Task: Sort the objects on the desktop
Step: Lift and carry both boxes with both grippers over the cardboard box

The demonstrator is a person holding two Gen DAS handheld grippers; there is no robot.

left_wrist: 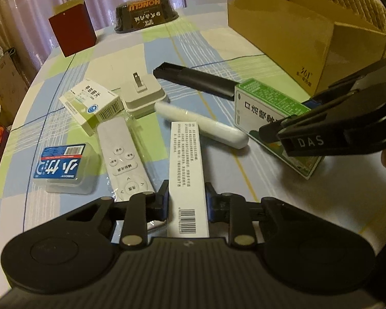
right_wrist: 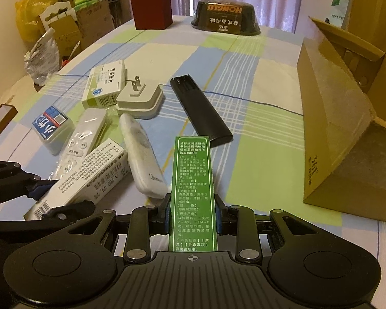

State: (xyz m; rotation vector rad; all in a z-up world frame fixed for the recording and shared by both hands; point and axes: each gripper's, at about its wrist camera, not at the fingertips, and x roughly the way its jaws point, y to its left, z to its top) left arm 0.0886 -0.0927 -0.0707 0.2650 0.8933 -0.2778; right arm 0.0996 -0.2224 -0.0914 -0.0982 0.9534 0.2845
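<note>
My left gripper (left_wrist: 187,195) is shut on a long white medicine box (left_wrist: 186,170), seen from the right wrist view as white medicine box (right_wrist: 90,177) with the left gripper (right_wrist: 42,195) at its near end. My right gripper (right_wrist: 192,215) is shut on a green medicine box (right_wrist: 192,190); in the left wrist view the green medicine box (left_wrist: 267,108) sits at the right with the right gripper (left_wrist: 293,128) on it. On the checked cloth lie a white remote (left_wrist: 123,154), a white rounded remote (left_wrist: 203,126), a black remote (left_wrist: 193,78), a white plug adapter (left_wrist: 144,95), a green-white box (left_wrist: 94,103) and a blue-labelled clear case (left_wrist: 61,164).
An open cardboard box (right_wrist: 329,139) stands on the table's right side. A dark red box (right_wrist: 151,7) and a black bowl-shaped container (right_wrist: 225,18) stand at the far end. Bags and cartons (right_wrist: 51,25) crowd the floor beyond the left table edge.
</note>
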